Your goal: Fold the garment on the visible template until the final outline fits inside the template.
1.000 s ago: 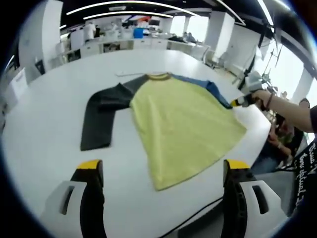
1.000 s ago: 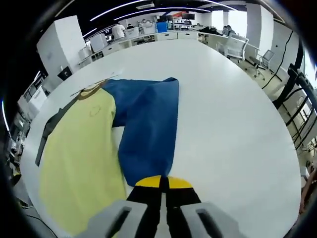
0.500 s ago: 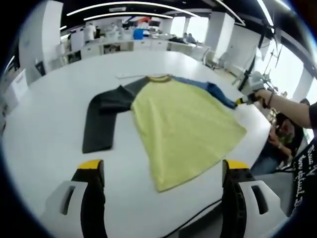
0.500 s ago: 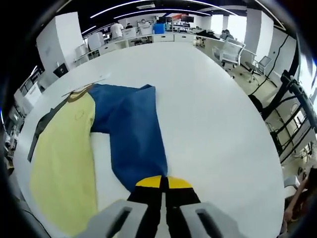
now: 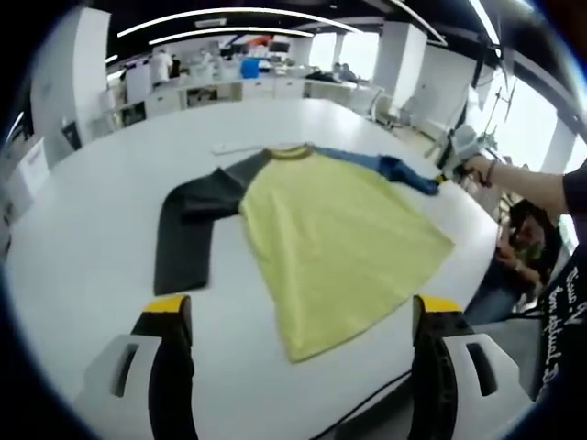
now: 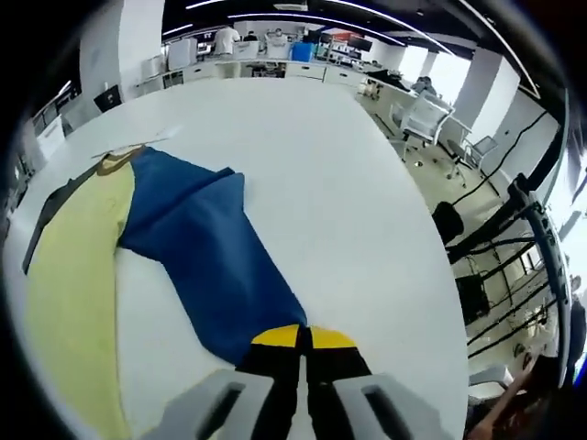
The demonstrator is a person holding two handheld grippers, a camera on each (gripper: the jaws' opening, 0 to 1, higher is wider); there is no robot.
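Two jaws of the left gripper (image 5: 298, 316) stand spread above the white counter (image 5: 83, 247). Beyond lies the garment (image 5: 330, 234) (yellow body, dark sleeve bent). The right gripper (image 6: 300, 337) pinches its blue sleeve (image 6: 197, 252), now drawn straighter and farther from the body than a second ago.

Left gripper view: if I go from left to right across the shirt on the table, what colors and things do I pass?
Dark grey sleeve → yellow body of the shirt → blue sleeve → right gripper pinching the sleeve's end → the person's hand.
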